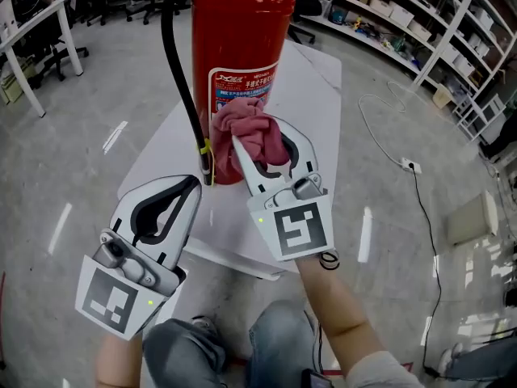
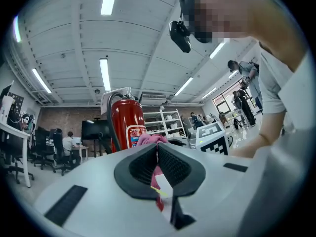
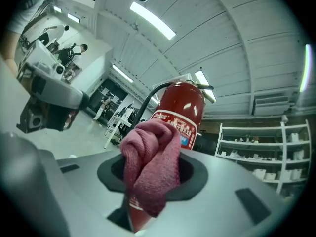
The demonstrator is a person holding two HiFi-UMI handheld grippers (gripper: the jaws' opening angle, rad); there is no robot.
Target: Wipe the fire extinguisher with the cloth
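A red fire extinguisher (image 1: 242, 39) stands upright on a white table (image 1: 315, 79), with its black hose (image 1: 179, 79) hanging down its left side. My right gripper (image 1: 257, 140) is shut on a bunched pink cloth (image 1: 249, 126), which rests against the lower front of the cylinder, just under the label. The right gripper view shows the cloth (image 3: 148, 167) filling the jaws with the extinguisher (image 3: 180, 110) right behind it. My left gripper (image 1: 194, 186) is shut on nothing, down left of the extinguisher near the hose end. In the left gripper view the extinguisher (image 2: 123, 125) stands ahead.
The table's near edge (image 1: 242, 261) is just in front of the person's knees (image 1: 271, 338). Shelving (image 1: 404, 14) lines the back right. A cable (image 1: 422, 176) runs over the floor at right. A white desk (image 1: 32, 31) and office chairs stand at the far left.
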